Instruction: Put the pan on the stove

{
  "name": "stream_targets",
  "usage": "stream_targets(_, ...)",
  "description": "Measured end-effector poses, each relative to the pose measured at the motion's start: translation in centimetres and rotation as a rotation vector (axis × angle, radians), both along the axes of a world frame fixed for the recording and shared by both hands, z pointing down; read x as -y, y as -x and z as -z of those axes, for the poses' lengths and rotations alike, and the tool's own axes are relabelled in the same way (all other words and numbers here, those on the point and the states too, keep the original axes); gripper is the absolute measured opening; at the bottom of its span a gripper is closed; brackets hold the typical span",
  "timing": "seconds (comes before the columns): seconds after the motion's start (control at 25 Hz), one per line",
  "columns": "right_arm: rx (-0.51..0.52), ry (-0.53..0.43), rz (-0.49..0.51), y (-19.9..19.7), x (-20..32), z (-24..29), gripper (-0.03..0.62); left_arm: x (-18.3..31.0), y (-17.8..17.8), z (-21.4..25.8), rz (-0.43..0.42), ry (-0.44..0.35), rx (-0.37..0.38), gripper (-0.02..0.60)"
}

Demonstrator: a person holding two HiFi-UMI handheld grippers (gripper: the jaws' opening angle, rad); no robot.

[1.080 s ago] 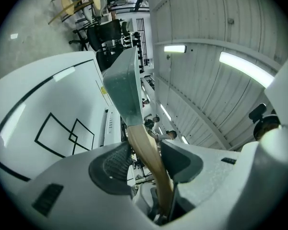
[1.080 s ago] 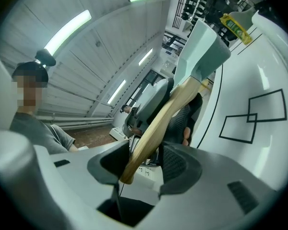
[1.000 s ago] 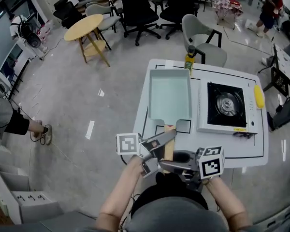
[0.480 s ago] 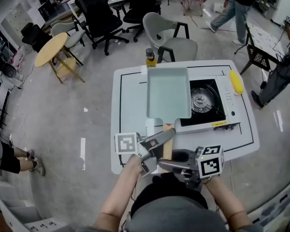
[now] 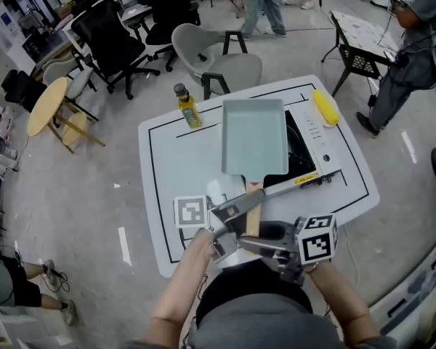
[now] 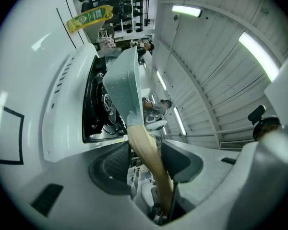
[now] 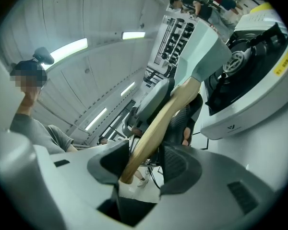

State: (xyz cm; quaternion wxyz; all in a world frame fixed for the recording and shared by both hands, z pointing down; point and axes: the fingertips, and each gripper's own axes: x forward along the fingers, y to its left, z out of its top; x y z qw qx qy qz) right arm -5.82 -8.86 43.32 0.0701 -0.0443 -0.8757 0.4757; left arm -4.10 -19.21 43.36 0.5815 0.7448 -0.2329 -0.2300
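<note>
A pale green rectangular pan with a wooden handle is held in the air, its right part over the black top of the portable gas stove. My left gripper is shut on the handle from the left. Nearer the handle's end my right gripper is shut on it too. In the left gripper view the handle runs between the pads up to the pan, with the stove's burner behind. The right gripper view shows the handle, the pan and the stove.
The white table carries a yellow oil bottle at its far left and a yellow object beyond the stove. Grey and black chairs stand behind the table, and people stand at the far right.
The pan has shifted right relative to the table, from over the bare tabletop beside the stove to partly over the burner. Both grippers kept their hold on the handle.
</note>
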Motion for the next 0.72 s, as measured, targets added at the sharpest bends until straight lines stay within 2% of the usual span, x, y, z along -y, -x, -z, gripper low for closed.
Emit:
stream_targets(0.4,-0.016,0.004,-0.167,-0.6,1.3,-0.4,0.198,0.9,-2.5,-0.2,-0.167,0.009,-0.008,0.189)
stream_targets(0.72,-0.024,0.022,-0.244,-0.6,1.6,-0.8,0.198,0.8,-2.9,-1.0,-0.228,0.029,-0.02,0.189)
